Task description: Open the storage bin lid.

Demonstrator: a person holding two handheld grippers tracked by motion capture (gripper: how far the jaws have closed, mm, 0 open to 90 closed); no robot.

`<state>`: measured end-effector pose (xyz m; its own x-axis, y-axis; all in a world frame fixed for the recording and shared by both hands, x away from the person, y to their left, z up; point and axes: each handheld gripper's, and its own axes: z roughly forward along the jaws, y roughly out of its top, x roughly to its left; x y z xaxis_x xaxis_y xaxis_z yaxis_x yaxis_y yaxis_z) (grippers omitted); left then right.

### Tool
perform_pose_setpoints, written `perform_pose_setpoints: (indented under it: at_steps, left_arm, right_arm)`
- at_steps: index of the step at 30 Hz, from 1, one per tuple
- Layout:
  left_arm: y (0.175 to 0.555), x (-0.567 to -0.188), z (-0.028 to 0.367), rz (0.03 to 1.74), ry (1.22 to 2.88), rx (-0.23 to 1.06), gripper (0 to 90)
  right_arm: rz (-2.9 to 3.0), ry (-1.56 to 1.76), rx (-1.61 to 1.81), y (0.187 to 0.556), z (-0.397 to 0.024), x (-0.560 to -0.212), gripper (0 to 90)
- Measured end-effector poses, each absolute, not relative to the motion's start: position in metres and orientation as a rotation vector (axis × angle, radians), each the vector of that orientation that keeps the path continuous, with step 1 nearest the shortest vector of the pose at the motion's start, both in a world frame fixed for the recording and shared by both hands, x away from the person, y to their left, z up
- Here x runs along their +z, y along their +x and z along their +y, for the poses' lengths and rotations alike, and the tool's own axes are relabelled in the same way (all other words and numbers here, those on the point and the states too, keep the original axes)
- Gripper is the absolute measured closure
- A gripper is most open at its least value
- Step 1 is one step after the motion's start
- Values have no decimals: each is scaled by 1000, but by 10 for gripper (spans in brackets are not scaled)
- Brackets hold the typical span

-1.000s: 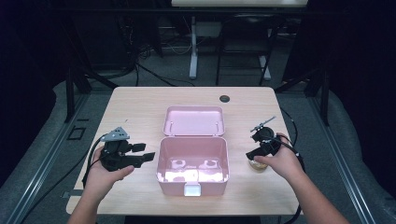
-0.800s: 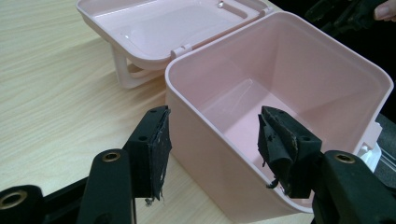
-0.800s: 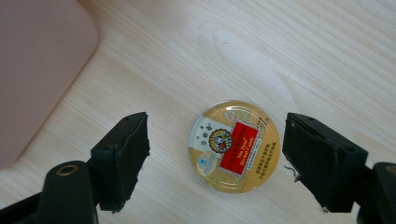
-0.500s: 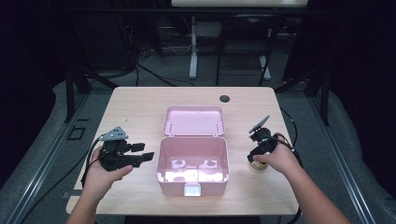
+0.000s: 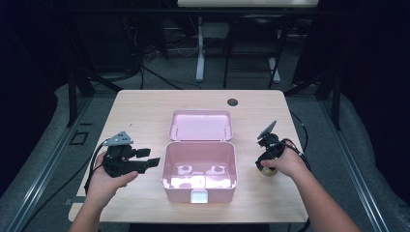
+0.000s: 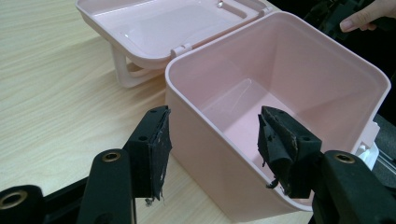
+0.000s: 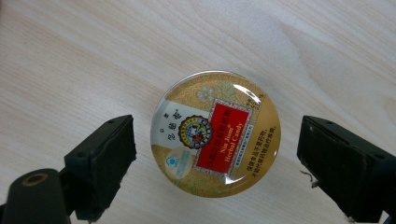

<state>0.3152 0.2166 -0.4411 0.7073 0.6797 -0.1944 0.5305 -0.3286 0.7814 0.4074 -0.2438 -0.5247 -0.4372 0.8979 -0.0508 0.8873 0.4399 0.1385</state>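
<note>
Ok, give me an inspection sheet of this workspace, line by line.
Surface: light wooden table, dark grommet hole at the far edge.
Job's things: round candy tin lying flat; pink box open, lid folded back.
Clutter: nothing seen.
Grippers: right gripper open, fingers either side of the tin, not touching; left gripper open beside the box's wall.
Cables: black cable trailing from the left gripper.
Surroundings: dark floor, table legs behind.

A round gold candy tin [image 7: 215, 133] with a red label lies flat, lid up, near the bench's right edge.
</note>
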Motion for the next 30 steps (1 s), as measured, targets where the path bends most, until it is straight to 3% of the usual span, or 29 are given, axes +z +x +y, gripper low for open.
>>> perform_pose_setpoints:
  at_steps: [30]
  left_arm:
    - [316,-442,218,930,2010,192,441]
  right_arm:
    - [2615,1687,83,415,-248,-545,190]
